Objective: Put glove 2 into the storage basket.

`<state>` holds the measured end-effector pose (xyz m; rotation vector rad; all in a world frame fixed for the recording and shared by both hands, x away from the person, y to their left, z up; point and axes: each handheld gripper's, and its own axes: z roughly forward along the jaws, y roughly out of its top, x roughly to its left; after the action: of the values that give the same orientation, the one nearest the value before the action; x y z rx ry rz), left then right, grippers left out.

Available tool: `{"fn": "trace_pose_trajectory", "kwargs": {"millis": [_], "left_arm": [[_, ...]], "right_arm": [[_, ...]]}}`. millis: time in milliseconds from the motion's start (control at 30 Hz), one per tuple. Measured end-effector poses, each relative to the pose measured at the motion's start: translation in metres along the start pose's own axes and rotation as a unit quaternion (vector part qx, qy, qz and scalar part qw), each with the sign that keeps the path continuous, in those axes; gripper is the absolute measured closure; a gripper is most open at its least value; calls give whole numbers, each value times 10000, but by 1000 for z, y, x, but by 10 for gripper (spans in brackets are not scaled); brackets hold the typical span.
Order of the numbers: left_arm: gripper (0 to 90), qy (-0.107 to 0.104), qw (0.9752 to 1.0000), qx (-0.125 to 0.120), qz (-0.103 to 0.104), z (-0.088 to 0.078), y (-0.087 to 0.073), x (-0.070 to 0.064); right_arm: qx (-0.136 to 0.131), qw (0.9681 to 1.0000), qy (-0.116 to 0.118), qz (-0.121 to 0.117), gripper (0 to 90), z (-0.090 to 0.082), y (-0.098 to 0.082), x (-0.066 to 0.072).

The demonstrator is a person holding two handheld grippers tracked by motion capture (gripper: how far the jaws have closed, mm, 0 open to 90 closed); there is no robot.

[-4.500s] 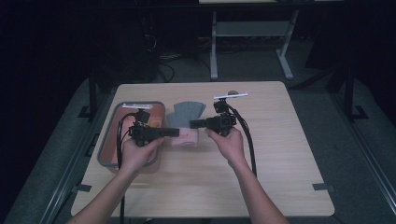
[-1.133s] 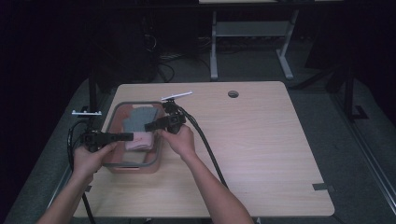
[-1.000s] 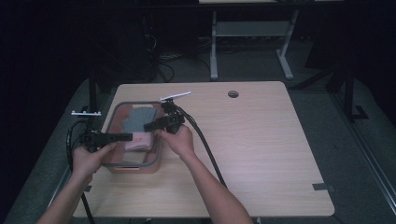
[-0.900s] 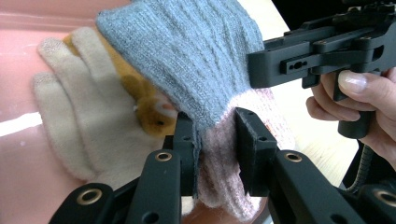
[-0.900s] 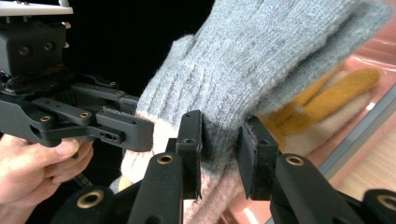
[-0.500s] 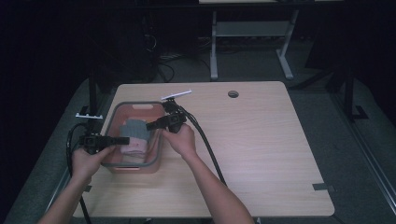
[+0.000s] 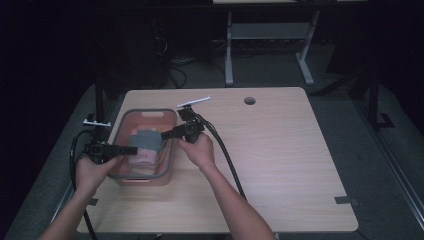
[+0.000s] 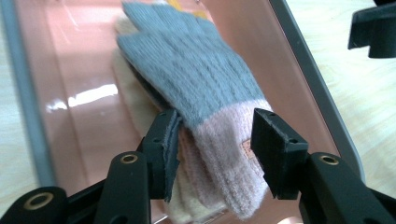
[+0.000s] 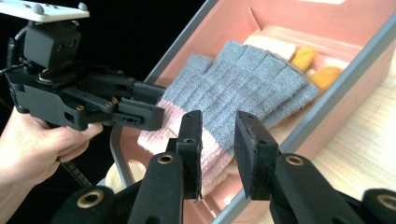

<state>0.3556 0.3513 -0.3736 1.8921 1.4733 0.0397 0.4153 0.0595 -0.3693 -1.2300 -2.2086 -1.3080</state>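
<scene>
Left tongs (image 8: 215, 144) newly apart, glove (image 8: 196, 88) in bin (image 7: 167, 150).

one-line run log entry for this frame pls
left gripper: jaws just been opening, astride grey glove cuff | right gripper: open, over glove | glove: lying in pink bin on cream glove

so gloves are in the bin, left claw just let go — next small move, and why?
Probably draw the left claw back off the pink cuff. Its jaws have just been opening and stand apart around the grey glove, which lies on the cream one inside the pink bin. The right claw hovers over the near rim with nothing between its jaws.
</scene>
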Motion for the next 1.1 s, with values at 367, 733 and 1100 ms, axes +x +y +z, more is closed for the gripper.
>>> {"fn": "trace_pose_trajectory", "kwargs": {"millis": [367, 733, 1100], "left_arm": [[606, 76, 9997, 94, 199, 3, 8, -13], [608, 58, 9996, 90, 257, 12, 9, -18], [555, -328, 9975, -313, 551, 7, 15, -48]], "right_arm": [[-104, 9999, -41, -31, 707, -17, -7, -6], [-192, 9998, -83, 71, 689, -37, -18, -19], [-297, 9992, -203, 144, 657, -60, -27, -28]]}}
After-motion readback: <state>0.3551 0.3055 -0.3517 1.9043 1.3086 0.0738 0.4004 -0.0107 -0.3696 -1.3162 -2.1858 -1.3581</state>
